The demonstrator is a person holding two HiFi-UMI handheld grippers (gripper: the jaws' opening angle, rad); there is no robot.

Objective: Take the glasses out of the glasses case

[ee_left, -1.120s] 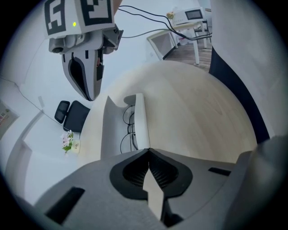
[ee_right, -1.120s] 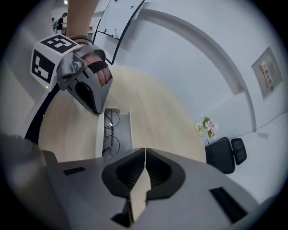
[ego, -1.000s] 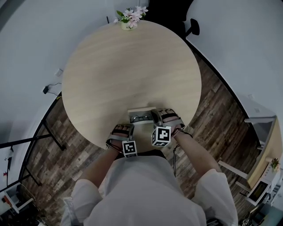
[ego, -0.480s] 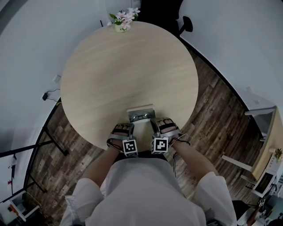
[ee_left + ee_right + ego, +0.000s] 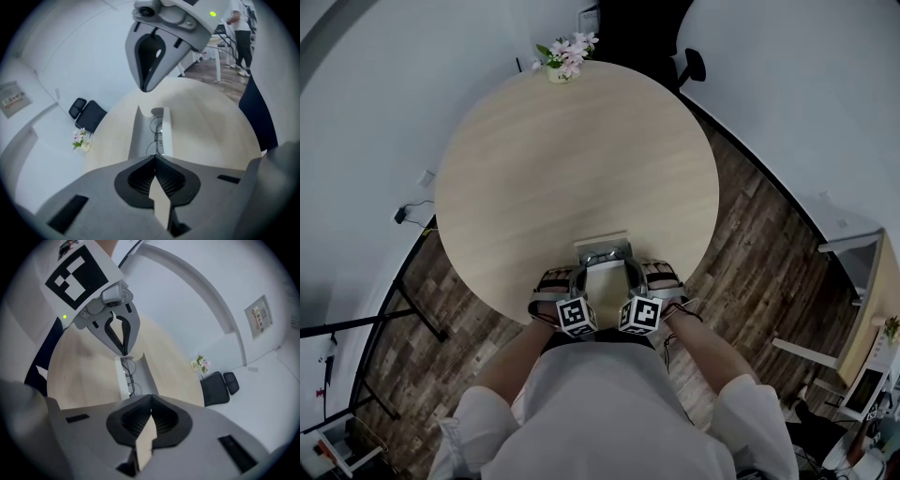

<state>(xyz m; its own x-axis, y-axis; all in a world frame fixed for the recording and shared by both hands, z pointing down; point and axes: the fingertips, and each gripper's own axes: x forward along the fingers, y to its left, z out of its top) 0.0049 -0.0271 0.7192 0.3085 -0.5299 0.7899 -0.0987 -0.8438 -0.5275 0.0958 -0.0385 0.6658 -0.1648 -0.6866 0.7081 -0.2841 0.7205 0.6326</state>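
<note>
The glasses case (image 5: 602, 249) lies open on the round worktop (image 5: 581, 159) close to its near edge, with the glasses (image 5: 157, 135) lying inside it. On either side of the case's near end are the left hand-held gripper (image 5: 577, 279) and the right hand-held gripper (image 5: 631, 276). Both are clenched, jaws pressed together with nothing between them. Well beyond the case, at the worktop's far rim, stands a small pot of pink flowers (image 5: 563, 56), and a black office chair (image 5: 690, 66) stands on the floor behind that.

Only the gripper views show the thin frames and the case's raised lid. In each of them the other gripper hangs over the case's far end. The left gripper view alone catches a standing person's legs (image 5: 242, 33) far past the case, and the right gripper view alone shows a wall notice (image 5: 259, 313).
</note>
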